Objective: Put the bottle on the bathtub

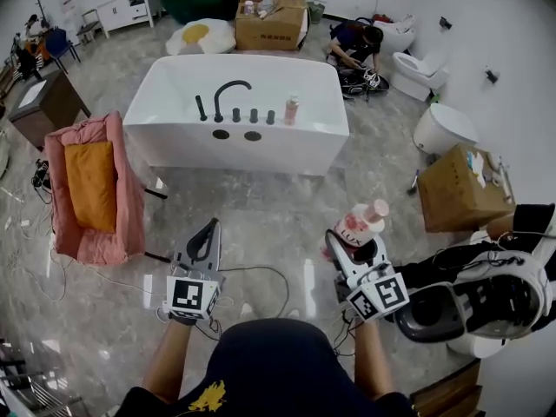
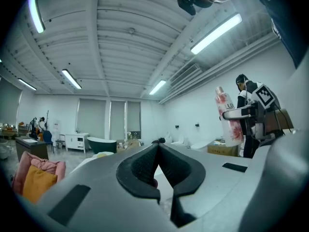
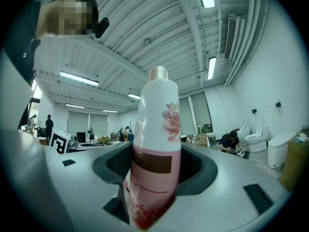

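In the head view my right gripper is shut on a white and pink bottle with a pink cap, held upright over the floor well short of the white bathtub. The right gripper view has the bottle standing between the dark pads. The tub's near rim carries a black faucet and a second small pink bottle. My left gripper is level at the left, shut and empty; its jaw tips meet. From there the held bottle shows at the right.
A pink armchair with an orange cushion stands left of the tub. Cardboard boxes and toilets line the right wall, with a white machine near my right arm. A person crouches behind the tub. Cables lie on the floor.
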{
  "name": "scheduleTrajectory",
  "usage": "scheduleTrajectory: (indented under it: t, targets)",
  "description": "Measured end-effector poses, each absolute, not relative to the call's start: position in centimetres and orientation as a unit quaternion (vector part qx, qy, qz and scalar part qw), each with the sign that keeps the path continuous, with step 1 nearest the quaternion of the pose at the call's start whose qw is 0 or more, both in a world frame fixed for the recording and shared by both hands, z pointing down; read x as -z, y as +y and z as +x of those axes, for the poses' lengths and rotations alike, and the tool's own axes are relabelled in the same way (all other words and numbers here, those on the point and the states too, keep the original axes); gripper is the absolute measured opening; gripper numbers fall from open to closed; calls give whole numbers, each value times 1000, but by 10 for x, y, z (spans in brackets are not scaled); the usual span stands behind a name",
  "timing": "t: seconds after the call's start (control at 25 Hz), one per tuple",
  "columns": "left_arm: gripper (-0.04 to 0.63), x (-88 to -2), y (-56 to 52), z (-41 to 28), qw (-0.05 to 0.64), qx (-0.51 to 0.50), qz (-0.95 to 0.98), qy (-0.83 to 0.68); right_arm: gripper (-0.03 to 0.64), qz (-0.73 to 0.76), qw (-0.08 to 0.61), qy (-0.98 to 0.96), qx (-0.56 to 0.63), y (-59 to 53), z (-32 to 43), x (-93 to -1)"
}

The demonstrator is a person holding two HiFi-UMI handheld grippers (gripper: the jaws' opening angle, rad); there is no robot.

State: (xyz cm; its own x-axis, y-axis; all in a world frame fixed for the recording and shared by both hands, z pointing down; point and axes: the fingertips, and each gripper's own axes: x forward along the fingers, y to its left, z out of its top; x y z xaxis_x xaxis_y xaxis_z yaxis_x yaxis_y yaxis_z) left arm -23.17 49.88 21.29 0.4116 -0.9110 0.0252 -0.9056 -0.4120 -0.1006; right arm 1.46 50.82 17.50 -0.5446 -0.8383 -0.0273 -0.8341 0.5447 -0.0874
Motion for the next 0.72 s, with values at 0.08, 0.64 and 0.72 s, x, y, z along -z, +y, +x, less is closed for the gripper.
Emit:
scheduleTrajectory:
  t: [0.08, 0.64, 0.72]
  targets:
    - [14, -214, 498, -245, 34, 35, -843, 536, 249, -481, 29, 876, 31, 509, 0, -175]
    - [14, -233, 466, -268, 37, 42, -858, 511, 245, -517, -8, 855, 48, 496, -20, -194]
    - [14, -232, 455, -260, 40, 41, -858, 511, 244, -507, -10, 861, 50, 486, -18, -195]
